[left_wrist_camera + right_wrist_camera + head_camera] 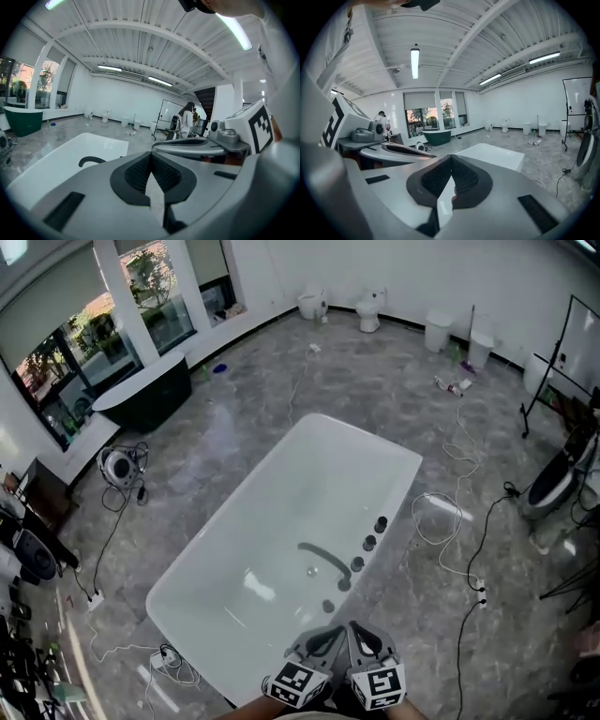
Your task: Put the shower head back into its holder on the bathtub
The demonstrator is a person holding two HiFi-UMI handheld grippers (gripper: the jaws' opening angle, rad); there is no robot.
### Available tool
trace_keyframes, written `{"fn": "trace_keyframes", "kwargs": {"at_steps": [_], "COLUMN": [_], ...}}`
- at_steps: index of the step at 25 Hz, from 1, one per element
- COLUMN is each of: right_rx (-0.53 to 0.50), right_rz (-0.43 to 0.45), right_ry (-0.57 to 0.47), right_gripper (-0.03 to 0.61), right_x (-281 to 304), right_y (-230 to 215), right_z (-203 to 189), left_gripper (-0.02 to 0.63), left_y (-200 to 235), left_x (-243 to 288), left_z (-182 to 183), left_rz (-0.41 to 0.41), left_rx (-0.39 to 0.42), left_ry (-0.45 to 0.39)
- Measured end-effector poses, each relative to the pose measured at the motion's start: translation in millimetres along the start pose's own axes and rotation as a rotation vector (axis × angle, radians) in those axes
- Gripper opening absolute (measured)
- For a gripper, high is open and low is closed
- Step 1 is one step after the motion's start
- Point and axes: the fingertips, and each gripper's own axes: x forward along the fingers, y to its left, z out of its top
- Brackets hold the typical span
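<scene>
A white freestanding bathtub (234, 549) fills the middle of the head view. A dark curved spout (323, 557) arches over its basin, and a row of dark round fittings (368, 543) runs along the near right rim. I cannot pick out the shower head among them. Both grippers are held side by side near the tub's rim, at the bottom edge of the frame. My left gripper (328, 634) (151, 157) is shut with nothing in it. My right gripper (366, 632) (451, 159) is shut and empty too. The tub (70, 154) (492, 154) lies beyond both.
A dark green tub (145, 395) stands by the windows at the left. Two toilets (312, 304) and white bins (438, 329) line the far wall. Cables (450, 521) trail over the floor right of the tub. A whiteboard (577, 334) stands at the right. A person (187, 119) is far off.
</scene>
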Motion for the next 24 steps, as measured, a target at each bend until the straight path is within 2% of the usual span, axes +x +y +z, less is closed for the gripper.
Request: {"fn": "trace_keyframes", "kwargs": {"at_steps": [8, 15, 24], "right_rx": [-0.053, -0.082, -0.081], "right_rz": [-0.035, -0.027, 0.0], "right_ry": [-0.038, -0.059, -0.046], "right_gripper": [0.014, 0.014, 0.014], "right_x": [-46.9, -60.6, -55.7], "right_y": [-28.0, -33.0, -31.5], "right_z": [21.4, 28.0, 28.2], "left_gripper": [0.005, 0.005, 0.005], "left_y": [-50.4, -54.6, -54.5], "left_x": [14.7, 17.6, 19.2], "left_z": [13.9, 18.6, 14.3], "left_rz": [0.024, 0.07, 0.085], "left_rx": [0.032, 0.036, 0.031], "left_ry": [-0.032, -0.049, -0.038]}}
